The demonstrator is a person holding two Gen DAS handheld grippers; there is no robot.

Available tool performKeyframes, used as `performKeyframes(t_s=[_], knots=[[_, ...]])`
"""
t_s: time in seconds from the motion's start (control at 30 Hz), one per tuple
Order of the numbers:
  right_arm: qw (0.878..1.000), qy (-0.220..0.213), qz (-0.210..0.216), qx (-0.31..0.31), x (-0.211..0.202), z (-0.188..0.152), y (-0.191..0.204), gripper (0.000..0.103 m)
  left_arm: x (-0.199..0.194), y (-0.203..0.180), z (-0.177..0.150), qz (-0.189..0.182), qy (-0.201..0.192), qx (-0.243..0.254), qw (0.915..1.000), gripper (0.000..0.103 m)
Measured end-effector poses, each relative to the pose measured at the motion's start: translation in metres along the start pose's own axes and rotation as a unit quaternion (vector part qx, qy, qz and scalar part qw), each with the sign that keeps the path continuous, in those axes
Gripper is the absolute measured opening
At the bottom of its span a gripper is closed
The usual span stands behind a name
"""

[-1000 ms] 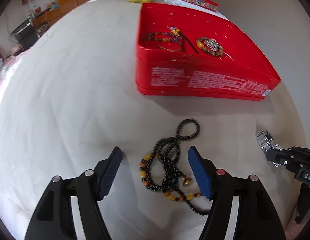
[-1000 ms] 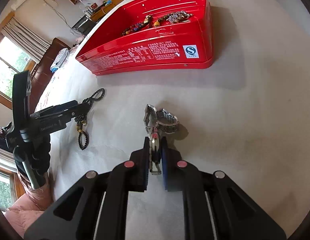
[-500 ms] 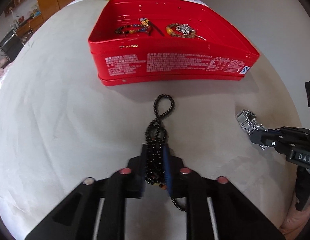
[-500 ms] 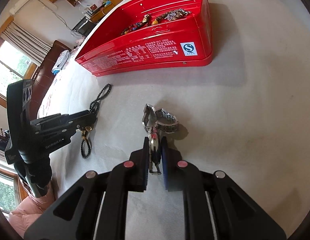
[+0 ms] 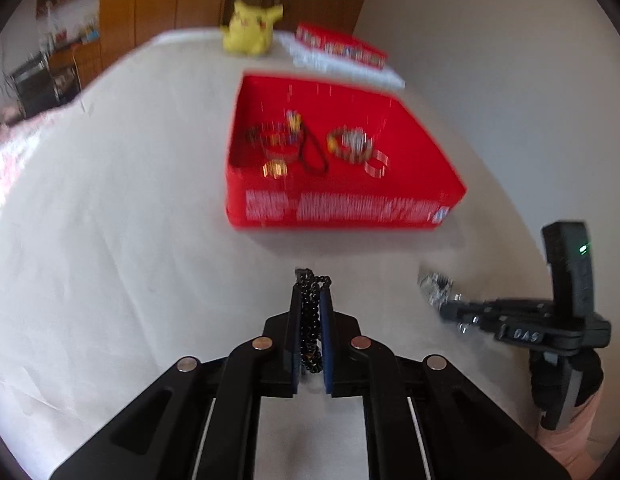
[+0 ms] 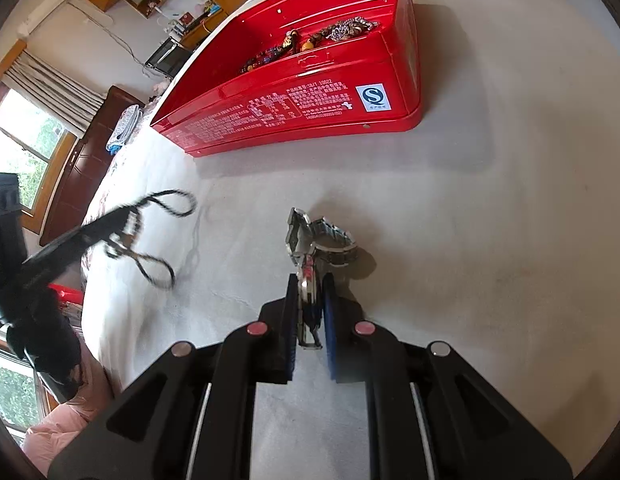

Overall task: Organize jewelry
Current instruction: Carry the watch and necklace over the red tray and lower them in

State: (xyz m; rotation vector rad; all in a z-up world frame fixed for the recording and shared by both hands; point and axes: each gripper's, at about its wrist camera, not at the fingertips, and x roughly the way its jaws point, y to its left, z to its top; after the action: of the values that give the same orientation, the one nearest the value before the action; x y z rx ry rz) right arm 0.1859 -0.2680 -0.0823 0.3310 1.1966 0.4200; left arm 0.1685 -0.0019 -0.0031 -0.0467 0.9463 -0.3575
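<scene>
Left claw (image 5: 310,304): I have it clamped on the black bead necklace (image 5: 309,320); the two blue pads are pressed against the strands, a few beads poking out past the tips; from the right wrist view this claw (image 6: 122,220) is lifted above the bedcover with two loops of necklace (image 6: 166,204) dangling from it, all of it smeared by motion.
Right claw (image 6: 310,300): I have it closed on the metal watch (image 6: 322,240), gripping one end of the band; the rest of the band curls onto the bedcover just ahead of the tips; in the left wrist view this claw (image 5: 446,308) shows side-on with the watch (image 5: 436,286) as a silvery blur at its tip.
Claws counted: two, each holding one piece.
Red tin (image 5: 342,208): one, open-topped, on the bedcover (image 5: 110,240) beyond both claws; the same tin (image 6: 294,108) sits ahead and to the left in the right wrist view.
Pieces in the tin: I count roughly five or six; beaded bracelets (image 5: 348,144), a dark cord loop (image 5: 314,158), a thin silver ring shape (image 5: 376,164); blur stops me giving a firm count.
Background: one yellow plush toy (image 5: 250,28); one flat red box (image 5: 342,48) beside it.
Hard to make out: the white print on the tin's wall is unreadable.
</scene>
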Motion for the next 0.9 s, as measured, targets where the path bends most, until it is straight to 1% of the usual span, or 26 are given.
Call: performKeyframes(t_s=[0.03, 0.1, 0.17, 0.23, 0.33, 0.43, 0.6, 0.9], knots=[[1.000, 0.000, 0.000, 0.000, 0.000, 0.000, 0.000, 0.010, -0.003, -0.001, 0.000, 0.006, -0.009, 0.004, 0.9999, 0.008], [1.000, -0.001, -0.001, -0.001, -0.001, 0.000, -0.001, 0.010, 0.001, -0.003, 0.000, 0.009, -0.006, 0.013, 0.9999, 0.008], [1.000, -0.001, -0.002, -0.001, -0.001, 0.000, -0.001, 0.010, 0.014, -0.002, -0.002, 0.019, 0.015, 0.016, 0.9996, 0.008], [1.000, -0.001, -0.001, 0.000, -0.001, 0.000, -0.002, 0.010, 0.038, 0.002, -0.007, 0.035, 0.050, 0.012, 0.9981, 0.008], [1.000, -0.001, -0.003, 0.000, -0.002, 0.001, -0.001, 0.010, 0.060, 0.006, -0.015, 0.048, 0.082, 0.012, 0.9954, 0.008], [1.000, -0.002, -0.007, -0.003, -0.003, 0.000, 0.001, 0.010, 0.060, 0.003, -0.016, 0.050, 0.080, 0.015, 0.9954, 0.008], [1.000, -0.007, -0.009, -0.003, -0.006, -0.001, 0.005, 0.009, 0.054, 0.002, -0.013, 0.036, 0.078, 0.002, 0.9963, 0.008], [1.000, -0.016, -0.003, -0.009, -0.018, 0.005, 0.016, 0.009, 0.029, -0.003, -0.003, 0.023, 0.048, -0.002, 0.9986, 0.008]])
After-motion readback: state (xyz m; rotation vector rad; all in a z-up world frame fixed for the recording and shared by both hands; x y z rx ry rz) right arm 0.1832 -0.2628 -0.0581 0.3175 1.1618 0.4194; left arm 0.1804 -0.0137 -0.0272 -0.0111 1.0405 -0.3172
